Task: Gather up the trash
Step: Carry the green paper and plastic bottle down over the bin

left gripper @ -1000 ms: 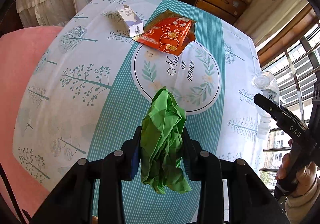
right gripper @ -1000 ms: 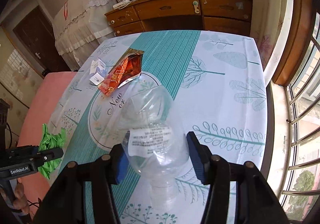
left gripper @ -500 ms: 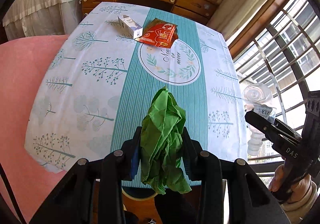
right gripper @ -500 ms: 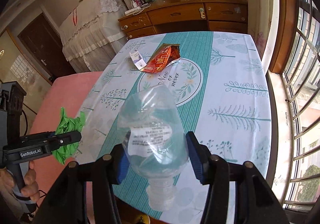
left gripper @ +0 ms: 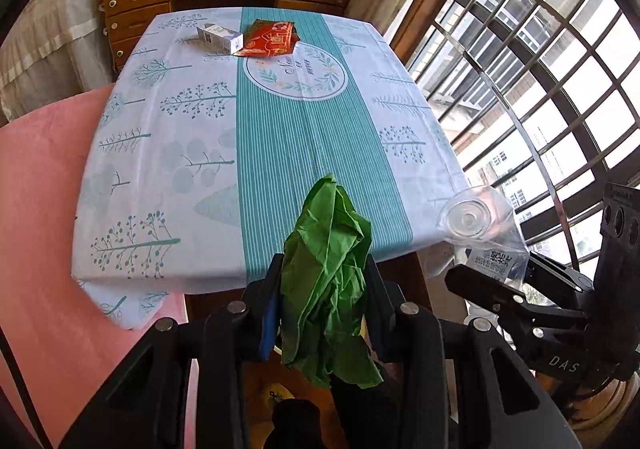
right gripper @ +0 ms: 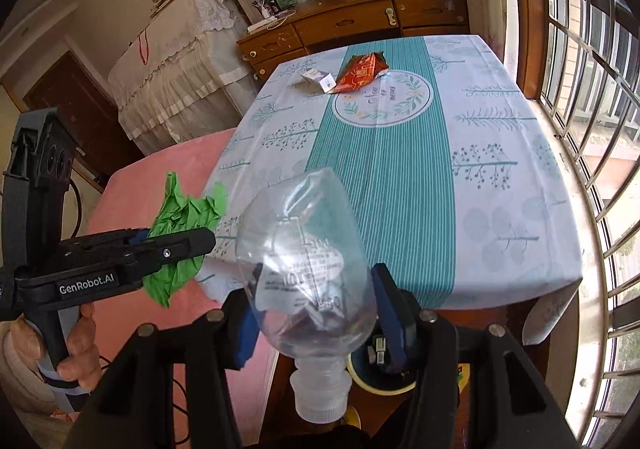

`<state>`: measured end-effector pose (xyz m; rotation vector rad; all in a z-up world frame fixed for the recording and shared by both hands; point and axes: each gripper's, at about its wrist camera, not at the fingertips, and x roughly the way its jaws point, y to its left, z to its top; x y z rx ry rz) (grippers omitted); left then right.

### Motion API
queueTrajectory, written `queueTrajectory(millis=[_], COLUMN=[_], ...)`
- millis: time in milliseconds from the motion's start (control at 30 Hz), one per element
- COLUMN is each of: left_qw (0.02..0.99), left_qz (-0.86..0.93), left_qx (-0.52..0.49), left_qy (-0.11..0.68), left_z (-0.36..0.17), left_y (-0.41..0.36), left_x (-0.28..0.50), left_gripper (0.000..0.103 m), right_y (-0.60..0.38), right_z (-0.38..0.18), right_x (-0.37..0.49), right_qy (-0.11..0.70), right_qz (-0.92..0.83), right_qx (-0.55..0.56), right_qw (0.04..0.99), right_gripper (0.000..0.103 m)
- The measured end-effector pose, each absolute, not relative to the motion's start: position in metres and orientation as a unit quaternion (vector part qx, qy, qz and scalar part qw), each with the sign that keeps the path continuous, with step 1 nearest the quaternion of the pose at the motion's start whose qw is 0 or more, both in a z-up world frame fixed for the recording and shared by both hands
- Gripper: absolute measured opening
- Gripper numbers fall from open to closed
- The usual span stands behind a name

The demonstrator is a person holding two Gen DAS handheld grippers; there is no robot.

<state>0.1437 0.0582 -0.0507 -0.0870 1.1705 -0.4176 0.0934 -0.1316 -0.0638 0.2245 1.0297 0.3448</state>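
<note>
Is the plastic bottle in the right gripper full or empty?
Empty: the clear bottle is see-through and dented, no liquid inside, held neck-down.

Readable lettering

"GenRobot.AI" on the left gripper (right gripper: 176, 245), at nine o'clock; "DAS" on the right gripper (left gripper: 492, 281), at four o'clock.

Both views look forward and steeply down from just off the near edge of the surface (left gripper: 168, 185), toward the far dresser (right gripper: 360, 21). Left view sits left of the right; each catches the other gripper, and both share the cloth-covered top.
</note>
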Motion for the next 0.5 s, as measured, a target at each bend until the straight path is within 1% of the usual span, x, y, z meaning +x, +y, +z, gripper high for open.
queueTrajectory(millis=[233,500], left_qw=[0.791,0.763], left_qz=[-0.211,-0.200], left_qx=[-0.043,-0.028], left_qy=[0.573,0.614], left_z=[-0.096,-0.190], left_y=[0.043,0.015], left_x=[0.110,0.086], left_gripper=[0.034,0.034], right_y=[-0.138,-0.167], right_z=[-0.113,-0.217], right_x=[0.063,0.040], right_qy=[0.539,0.587], right_qz=[0.132,0.085], right_qx=[0.124,0.165], right_qw=[0.823,0.788], right_gripper=[0.051,0.052])
